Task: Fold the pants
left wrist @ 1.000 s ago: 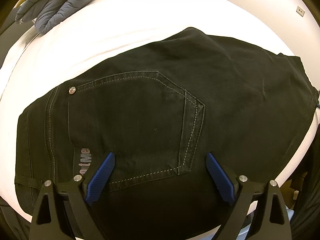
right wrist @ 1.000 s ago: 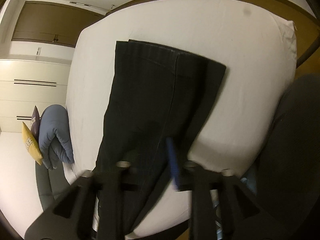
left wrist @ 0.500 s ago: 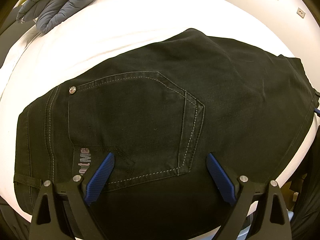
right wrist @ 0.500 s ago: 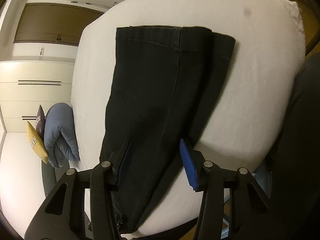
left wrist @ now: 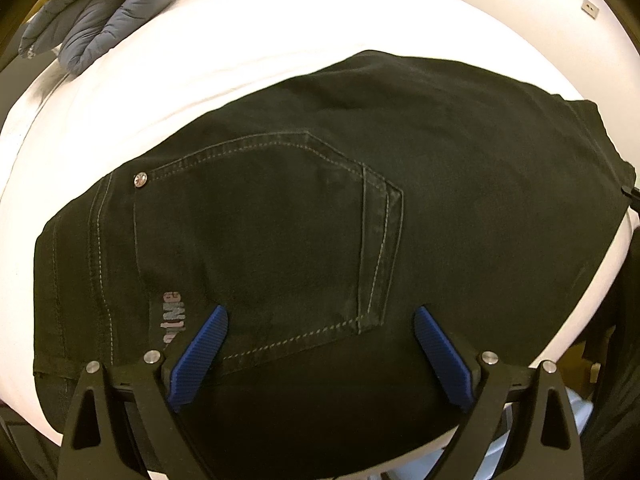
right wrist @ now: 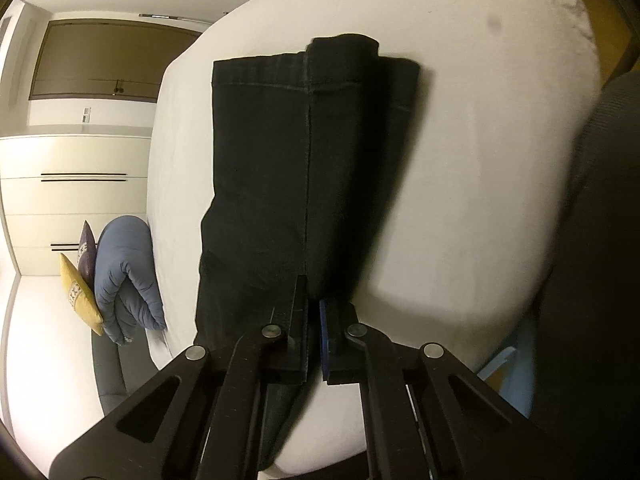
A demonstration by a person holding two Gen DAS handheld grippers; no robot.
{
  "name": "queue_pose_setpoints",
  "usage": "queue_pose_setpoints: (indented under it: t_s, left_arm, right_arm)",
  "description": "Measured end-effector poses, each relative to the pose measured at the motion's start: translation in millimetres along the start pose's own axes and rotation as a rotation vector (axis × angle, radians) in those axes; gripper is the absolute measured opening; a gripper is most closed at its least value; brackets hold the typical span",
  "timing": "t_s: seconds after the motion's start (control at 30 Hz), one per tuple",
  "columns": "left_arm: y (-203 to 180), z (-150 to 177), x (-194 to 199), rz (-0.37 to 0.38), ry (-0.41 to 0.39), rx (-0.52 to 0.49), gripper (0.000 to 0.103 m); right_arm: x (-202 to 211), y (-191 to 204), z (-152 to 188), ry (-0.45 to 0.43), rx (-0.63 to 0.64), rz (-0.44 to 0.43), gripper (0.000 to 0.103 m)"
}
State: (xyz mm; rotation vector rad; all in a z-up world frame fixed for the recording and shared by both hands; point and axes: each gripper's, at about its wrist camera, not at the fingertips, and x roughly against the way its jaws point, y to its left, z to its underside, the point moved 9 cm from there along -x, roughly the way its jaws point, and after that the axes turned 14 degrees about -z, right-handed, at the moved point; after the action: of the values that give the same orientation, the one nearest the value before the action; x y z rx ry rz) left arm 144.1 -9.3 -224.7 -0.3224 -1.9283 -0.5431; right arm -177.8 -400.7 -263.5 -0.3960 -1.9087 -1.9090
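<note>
Writing: pale lettering (left wrist: 173, 315) is showing on the pants (left wrist: 320, 220) beside the back pocket (left wrist: 264, 240), just off the left gripper's near finger; it is partly hidden and I cannot read it. A metal rivet (left wrist: 140, 179) is sitting at the pocket's upper corner.

Pants: black denim with light stitching, lying flat on the white bed (left wrist: 240, 32), seat side up, legs laid one over the other. From the right wrist view the pants (right wrist: 280, 160) are stretching away toward the hems (right wrist: 312, 68), where one leg's end is sticking out past the other.

Left gripper (left wrist: 322, 316): hovering low over the pocket's lower edge, blue pads wide apart, nothing between them.

Right gripper (right wrist: 314, 312): fingers pressed together, clamping a fold of the pants along the leg seam near the bed's near edge.

Beyond the pants, a grey-blue quilted cushion (left wrist: 100, 4) is lying at the bed's far corner, with a yellow pillow (right wrist: 78, 296) beside it.
</note>
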Motion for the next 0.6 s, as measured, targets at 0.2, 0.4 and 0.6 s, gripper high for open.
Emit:
queue_pose_setpoints:
  t_s: [0.2,0.4,0.6]
  left_arm:
    - [3.3,7.1,0.3,0.001,-0.004,-0.009,0.096]
    - [3.7,17.7,-2.1,0.000,-0.020,0.013,0.098]
    - [-3.0,20.7,-6.1,-0.005,-0.026,0.036,0.102]
  right_arm:
    - [-3.4,-7.0,-0.1,0.023,-0.039,0.015,0.002]
    - [28.2,15.9,-12.6,-0.034,0.058,0.149,0.022]
    - [12.7,101.2,-28.1,-0.034,0.296,-0.066,0.022]
